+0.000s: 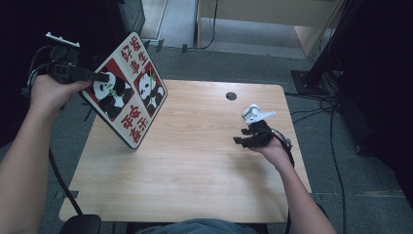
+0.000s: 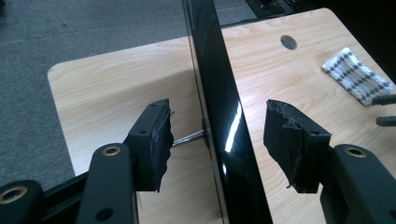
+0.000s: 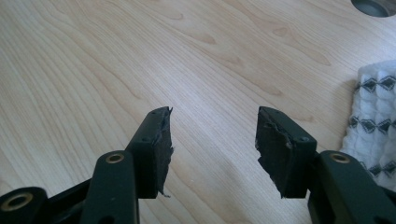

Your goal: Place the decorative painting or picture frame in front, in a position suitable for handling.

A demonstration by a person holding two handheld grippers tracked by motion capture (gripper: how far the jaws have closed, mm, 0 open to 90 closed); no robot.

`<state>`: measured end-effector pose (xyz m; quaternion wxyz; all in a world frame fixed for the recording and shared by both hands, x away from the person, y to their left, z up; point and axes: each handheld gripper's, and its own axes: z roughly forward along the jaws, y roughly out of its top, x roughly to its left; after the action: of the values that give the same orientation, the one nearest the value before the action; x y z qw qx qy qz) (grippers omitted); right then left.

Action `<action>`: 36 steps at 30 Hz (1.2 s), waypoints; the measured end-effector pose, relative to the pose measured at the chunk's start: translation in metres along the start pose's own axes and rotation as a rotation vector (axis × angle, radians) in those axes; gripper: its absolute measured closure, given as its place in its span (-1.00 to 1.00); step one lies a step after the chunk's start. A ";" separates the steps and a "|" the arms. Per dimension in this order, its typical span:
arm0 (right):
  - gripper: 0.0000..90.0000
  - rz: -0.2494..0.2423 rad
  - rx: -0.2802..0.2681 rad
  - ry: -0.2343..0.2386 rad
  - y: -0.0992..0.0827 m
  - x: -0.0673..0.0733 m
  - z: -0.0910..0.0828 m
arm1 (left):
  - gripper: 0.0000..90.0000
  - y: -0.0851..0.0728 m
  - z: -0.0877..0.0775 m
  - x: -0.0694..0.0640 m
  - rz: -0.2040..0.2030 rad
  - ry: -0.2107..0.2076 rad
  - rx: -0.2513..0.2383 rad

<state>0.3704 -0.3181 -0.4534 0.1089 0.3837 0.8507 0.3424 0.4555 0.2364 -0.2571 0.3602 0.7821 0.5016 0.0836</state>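
Your left gripper (image 1: pixel 100 77) straddles the tilted panda board's (image 1: pixel 127 87) upper edge, jaws wide, pads apart from it; its lower edge rests on the table (image 1: pixel 195 165). Your right gripper (image 1: pixel 237 136) rests open, empty.

Table (image 1: pixel 195 165): light wood-grain top, smooth, satin sheen. Board (image 1: pixel 127 90): rigid panel, printed face with pandas in red, white and black, slight gloss; its black edge (image 2: pixel 219 116) is highly glossy and mirrors the light. A thin shiny metal pin (image 2: pixel 189 138) runs to the edge. Cloth (image 3: pixel 373 126): white quilted fabric, soft, matt, dark diamond print. Left gripper (image 2: pixel 217 140) and right gripper (image 3: pixel 212 149): matt black plastic, brass-coloured rivets, pads (image 3: pixel 163 149) of rough, frayed black foam. Floor (image 1: pixel 234 63): grey, matt carpet.
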 end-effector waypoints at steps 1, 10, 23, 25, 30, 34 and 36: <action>0.04 -0.007 -0.001 0.005 0.000 0.001 0.001 | -0.07 0.003 0.000 0.001 -0.003 0.007 0.001; 0.03 -0.008 0.003 0.006 0.000 0.000 0.002 | 0.08 0.023 0.008 0.007 -0.030 -0.004 0.040; 0.08 -0.002 -0.006 0.016 0.001 -0.001 -0.001 | 0.39 0.044 0.029 0.012 -0.063 -0.031 0.095; 0.12 -0.004 -0.009 0.025 0.002 -0.001 -0.002 | 0.42 0.046 0.029 0.012 -0.056 -0.019 0.113; 0.12 0.010 -0.003 0.037 0.002 -0.003 -0.001 | 0.56 0.050 0.032 0.009 -0.035 -0.014 0.146; 0.10 0.010 0.004 0.036 0.002 -0.002 -0.001 | 0.68 0.057 0.034 0.001 0.012 0.029 0.184; 0.09 0.010 0.004 0.033 0.002 -0.002 0.000 | 0.72 0.059 0.035 0.000 -0.012 0.016 0.200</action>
<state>0.3734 -0.3188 -0.4518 0.0923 0.3826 0.8511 0.3475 0.5154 0.2060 -0.2440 0.2770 0.8104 0.5150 0.0371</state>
